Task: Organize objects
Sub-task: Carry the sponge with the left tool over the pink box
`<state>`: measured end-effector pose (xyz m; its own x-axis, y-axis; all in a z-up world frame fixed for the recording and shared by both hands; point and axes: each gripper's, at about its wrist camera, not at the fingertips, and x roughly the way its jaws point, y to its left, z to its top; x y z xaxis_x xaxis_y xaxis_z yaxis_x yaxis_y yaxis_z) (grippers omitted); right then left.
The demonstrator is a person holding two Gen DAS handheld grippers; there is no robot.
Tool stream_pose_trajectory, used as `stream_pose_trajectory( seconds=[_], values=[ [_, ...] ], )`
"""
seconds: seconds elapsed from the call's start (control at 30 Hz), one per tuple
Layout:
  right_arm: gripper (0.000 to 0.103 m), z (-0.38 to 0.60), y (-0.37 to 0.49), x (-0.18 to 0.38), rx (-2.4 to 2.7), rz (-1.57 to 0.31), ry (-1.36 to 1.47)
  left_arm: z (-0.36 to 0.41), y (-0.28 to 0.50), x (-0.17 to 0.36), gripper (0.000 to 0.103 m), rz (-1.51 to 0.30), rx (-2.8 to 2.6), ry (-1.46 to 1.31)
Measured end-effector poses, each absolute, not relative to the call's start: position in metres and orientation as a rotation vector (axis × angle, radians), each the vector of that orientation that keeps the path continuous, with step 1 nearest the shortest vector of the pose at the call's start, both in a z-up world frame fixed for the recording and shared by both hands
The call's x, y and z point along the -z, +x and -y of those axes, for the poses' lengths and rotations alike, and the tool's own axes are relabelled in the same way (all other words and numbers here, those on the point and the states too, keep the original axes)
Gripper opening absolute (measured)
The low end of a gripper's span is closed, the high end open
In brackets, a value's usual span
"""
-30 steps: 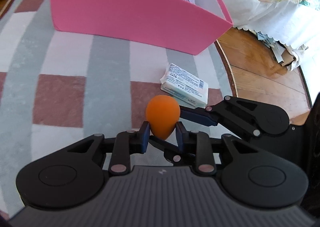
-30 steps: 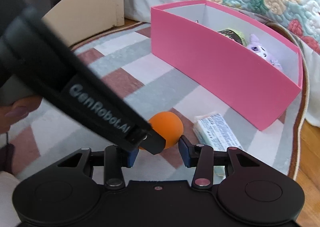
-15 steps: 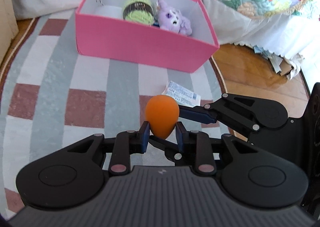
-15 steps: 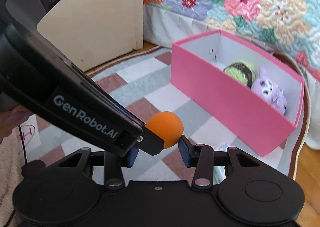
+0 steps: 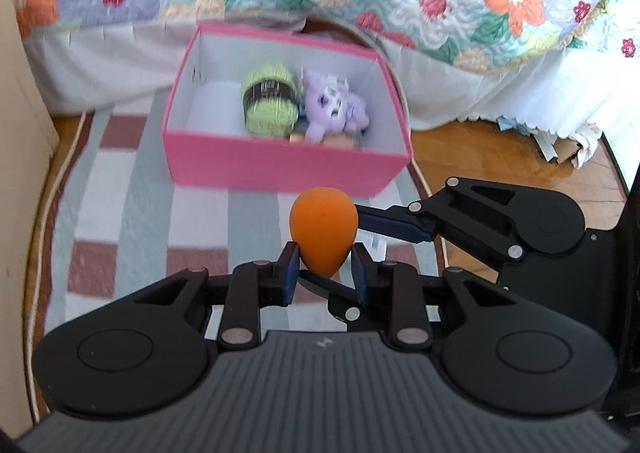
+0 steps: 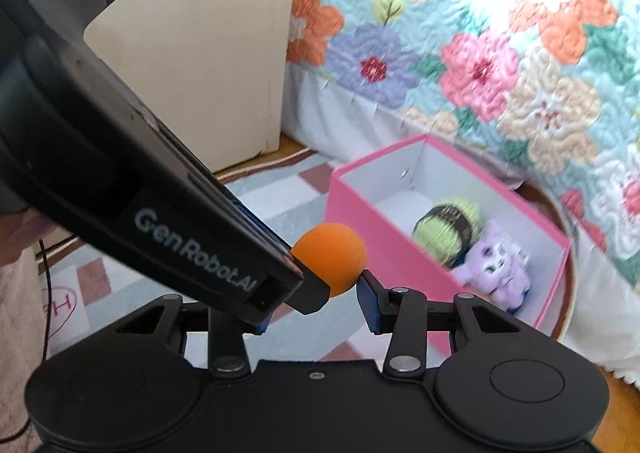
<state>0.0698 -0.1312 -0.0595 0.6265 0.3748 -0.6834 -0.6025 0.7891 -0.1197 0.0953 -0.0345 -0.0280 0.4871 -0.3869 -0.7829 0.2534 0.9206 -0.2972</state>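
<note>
Pink box [image 5: 280, 169] holds yarn and plush.
We see green yarn ball [image 5: 270, 105] beside purple plush toy [image 5: 332, 109]; both grippers' fingers clamp the orange sponge [image 5: 323, 231].

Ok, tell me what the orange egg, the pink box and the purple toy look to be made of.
Orange egg: likely soft foam or sponge; matte, seamless, no glare, held between the left gripper pads.
Pink box: probably card or paperboard; thin flat walls, crisp edges, white matte inside.
Purple toy: plush fabric by its fuzzy, soft outline; blur hides detail.
</note>
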Motion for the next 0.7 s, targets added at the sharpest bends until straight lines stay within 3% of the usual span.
stream_pose_trajectory(
  seconds=[0.47,0.7],
  values=[
    [0.048,0.125,0.114,0.008,-0.519,-0.624,-0.444,0.025,0.147,-0.018,0.027,-0.921,0.424,-0.19],
    [0.048,0.133,0.159,0.005,-0.492,-0.629,-0.422,0.027,0.197,-0.016,0.027,-0.908,0.424,-0.212]
  ],
)
